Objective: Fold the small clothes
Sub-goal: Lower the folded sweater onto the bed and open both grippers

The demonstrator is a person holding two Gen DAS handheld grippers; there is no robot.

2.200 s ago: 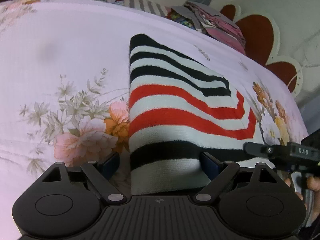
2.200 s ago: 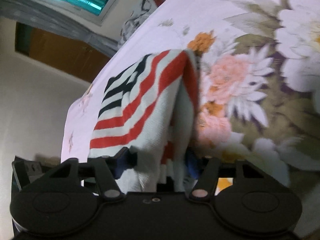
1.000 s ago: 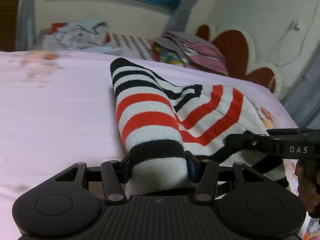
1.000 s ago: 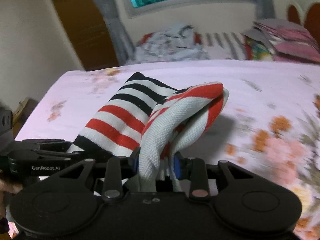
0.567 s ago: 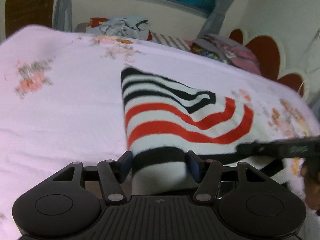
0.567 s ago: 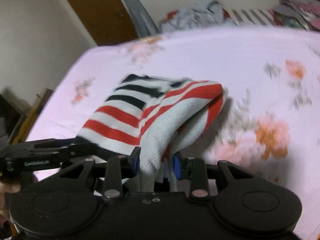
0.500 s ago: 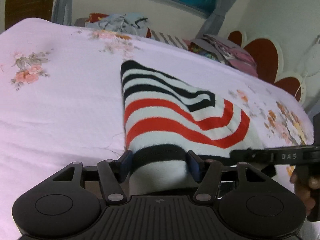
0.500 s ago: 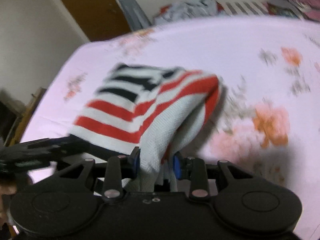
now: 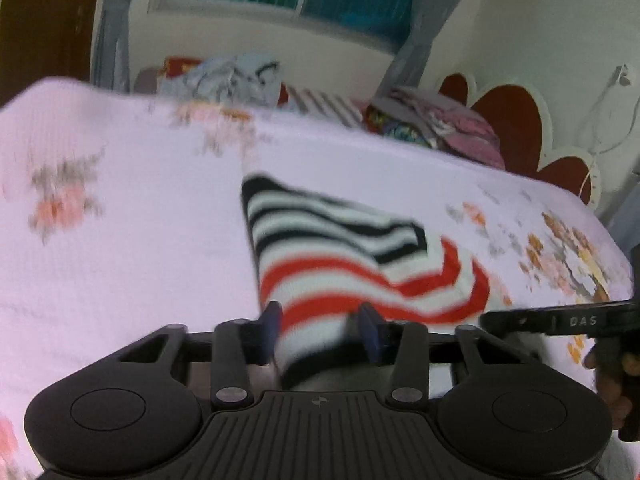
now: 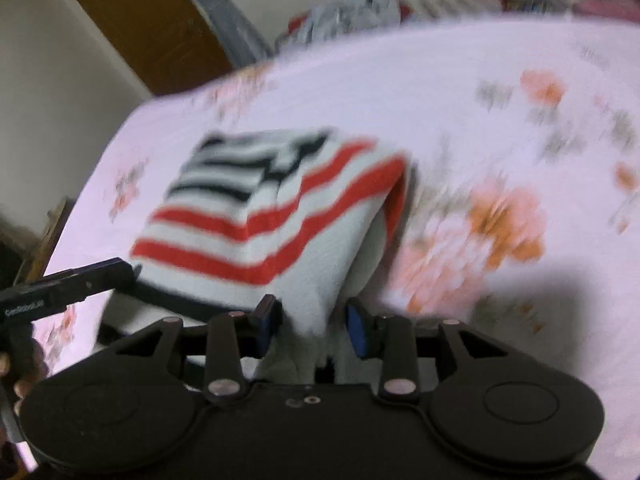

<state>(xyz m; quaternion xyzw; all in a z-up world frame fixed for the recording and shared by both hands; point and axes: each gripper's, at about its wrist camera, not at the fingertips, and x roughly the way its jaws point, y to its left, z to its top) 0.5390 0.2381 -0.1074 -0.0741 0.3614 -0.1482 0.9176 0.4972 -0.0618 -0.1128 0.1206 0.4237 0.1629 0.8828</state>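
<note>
We hold a small knitted garment striped in black, white and red (image 9: 344, 264) by its near edge over a bed covered with a pale pink floral sheet (image 9: 132, 240), each claw pinching one near corner. The left claw (image 9: 320, 330) has its blue-padded fingers pressed onto the black-and-white hem; the right claw (image 10: 314, 326) grips a bunched white fold at the other corner. The garment runs straight away from both claws, its long axis pointing toward the far side of the bed, with the black-striped end farthest off and what looks like an already doubled layer hanging open on the right side. Neither claw is nearer than the other; both sit on the same near edge, side by side, so the coming lay-down or fold, as we judge it, turns on carrying that edge forward along the garment's length. Both views are blurred by motion, and we cannot tell whether the far end touches the sheet.

Compared with half a second ago, the claws are unchanged in their hold, but in the left view less of the hem shows ahead of the fingers, and in the right view the garment looks flatter and wider across the sheet. A heap of other clothes (image 9: 236, 78) lies at the far edge of the bed.
</note>
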